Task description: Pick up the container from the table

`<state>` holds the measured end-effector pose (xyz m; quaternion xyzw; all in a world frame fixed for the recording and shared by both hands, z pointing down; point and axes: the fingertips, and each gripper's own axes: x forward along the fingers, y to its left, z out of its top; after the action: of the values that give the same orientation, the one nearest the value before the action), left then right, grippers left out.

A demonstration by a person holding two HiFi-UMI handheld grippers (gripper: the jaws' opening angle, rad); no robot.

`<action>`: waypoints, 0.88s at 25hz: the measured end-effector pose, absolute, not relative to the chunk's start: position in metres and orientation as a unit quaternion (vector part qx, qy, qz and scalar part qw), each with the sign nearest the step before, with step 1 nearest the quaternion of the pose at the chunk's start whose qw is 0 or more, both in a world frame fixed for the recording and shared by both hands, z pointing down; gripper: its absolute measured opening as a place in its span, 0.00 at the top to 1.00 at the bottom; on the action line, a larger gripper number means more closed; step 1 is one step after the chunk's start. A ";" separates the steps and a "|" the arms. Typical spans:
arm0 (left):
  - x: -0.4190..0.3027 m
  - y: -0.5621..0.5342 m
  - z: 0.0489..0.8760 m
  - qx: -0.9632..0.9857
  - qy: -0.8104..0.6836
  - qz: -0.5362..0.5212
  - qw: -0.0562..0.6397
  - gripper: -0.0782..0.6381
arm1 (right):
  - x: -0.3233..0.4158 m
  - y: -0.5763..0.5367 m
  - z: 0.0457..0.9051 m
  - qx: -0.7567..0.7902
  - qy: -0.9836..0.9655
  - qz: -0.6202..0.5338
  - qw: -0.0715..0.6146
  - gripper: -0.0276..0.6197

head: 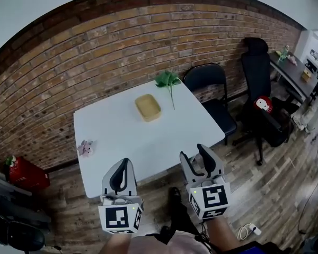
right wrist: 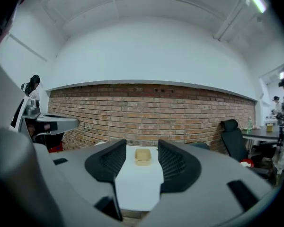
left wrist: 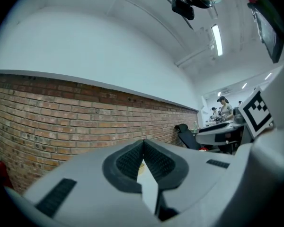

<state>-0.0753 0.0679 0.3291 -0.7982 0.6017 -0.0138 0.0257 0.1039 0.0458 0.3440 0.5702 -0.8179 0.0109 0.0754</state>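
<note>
In the head view, the container [head: 148, 107] sits on the white tabletop [head: 116, 136] with a green plant [head: 167, 80] just beside it. My left claw [head: 123, 165] and right claw [head: 193, 155] hover well apart from the container, on its near side.

In the left gripper view, my left claw's jaws meet at the tips with nothing between them.

In the right gripper view, my right claw stands wide and empty, and the container [right wrist: 143, 156] lies far ahead, framed between its jaws.

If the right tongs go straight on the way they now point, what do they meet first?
Most likely the tan container, which sits centred between the open right tongs, farther along the white table. Nothing else stands in that line, but height is unclear.
</note>
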 end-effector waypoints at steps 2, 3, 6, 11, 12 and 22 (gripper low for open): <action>-0.071 0.049 0.334 -0.798 0.603 -0.017 0.023 0.88 | 0.107 0.025 0.348 0.568 -0.820 0.013 0.076 0.63; -0.070 0.038 0.337 -0.796 0.604 -0.019 0.021 0.88 | 0.107 0.013 0.350 0.566 -0.821 0.014 0.078 0.63; -0.071 0.006 0.345 -0.790 0.613 -0.028 0.010 0.88 | 0.109 -0.026 0.357 0.558 -0.826 0.022 0.084 0.63; -0.078 -0.050 0.360 -0.769 0.637 -0.048 -0.002 0.88 | 0.109 -0.092 0.375 0.536 -0.838 0.040 0.093 0.63; -0.079 -0.061 0.361 -0.765 0.642 -0.050 -0.003 0.88 | 0.109 -0.105 0.378 0.531 -0.841 0.043 0.094 0.63; -0.100 -0.141 0.339 -0.712 0.700 -0.049 0.016 0.88 | 0.098 -0.216 0.375 0.485 -0.869 0.039 0.092 0.65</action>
<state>-0.1002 -0.1414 0.3394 -0.7121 0.7002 -0.0486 0.0165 0.0978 -0.2160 0.3747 0.4849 -0.8688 0.0391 0.0924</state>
